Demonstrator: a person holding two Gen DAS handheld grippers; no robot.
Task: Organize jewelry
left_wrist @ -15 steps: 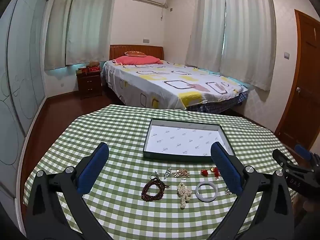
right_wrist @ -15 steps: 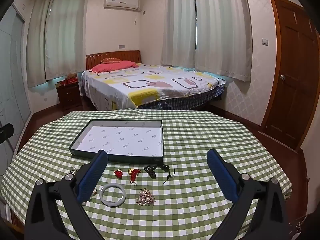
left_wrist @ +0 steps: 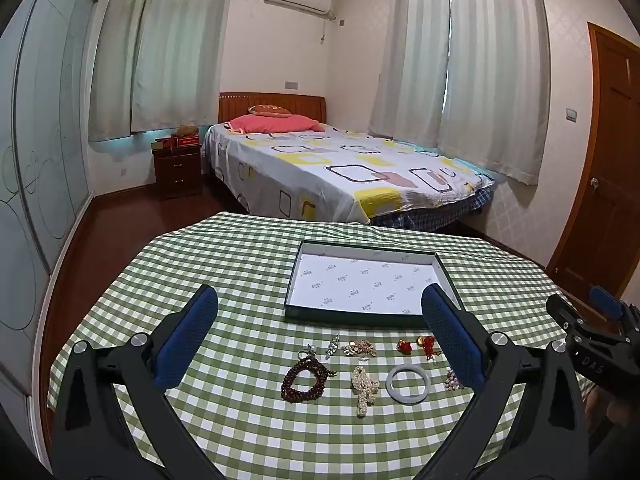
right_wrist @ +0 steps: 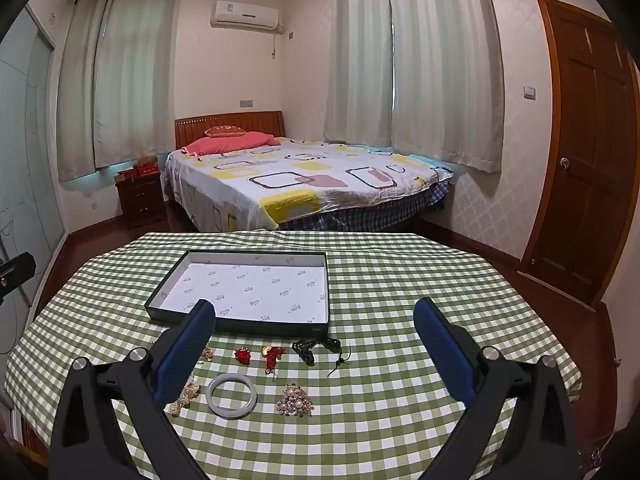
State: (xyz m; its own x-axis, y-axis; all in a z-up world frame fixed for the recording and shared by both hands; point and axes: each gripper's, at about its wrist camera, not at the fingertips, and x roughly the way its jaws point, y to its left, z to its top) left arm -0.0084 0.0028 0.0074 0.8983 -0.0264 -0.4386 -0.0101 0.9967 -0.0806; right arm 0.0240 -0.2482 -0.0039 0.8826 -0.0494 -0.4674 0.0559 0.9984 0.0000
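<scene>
Several jewelry pieces lie on a green checked table in front of an open dark tray (left_wrist: 352,316) (right_wrist: 236,326) with a white floor. In the left wrist view I see a dark red bead bracelet (left_wrist: 305,378), a pearl piece (left_wrist: 363,388), a white bangle (left_wrist: 408,383) and red charms (left_wrist: 404,346). In the right wrist view I see the white bangle (right_wrist: 231,395), a pearl brooch (right_wrist: 295,399), red charms (right_wrist: 242,355) and a black cord (right_wrist: 306,349). My left gripper (left_wrist: 318,334) and right gripper (right_wrist: 316,340) are open, empty, above the pieces.
The table edge (right_wrist: 560,360) drops off at the right. A bed (left_wrist: 340,168) stands beyond the table, a nightstand (left_wrist: 178,170) at its left, a wooden door (right_wrist: 588,168) on the right. The right gripper's body shows at the left view's right edge (left_wrist: 592,344).
Both views have shifted only slightly; the jewelry and the tray lie as before and both grippers stay open.
</scene>
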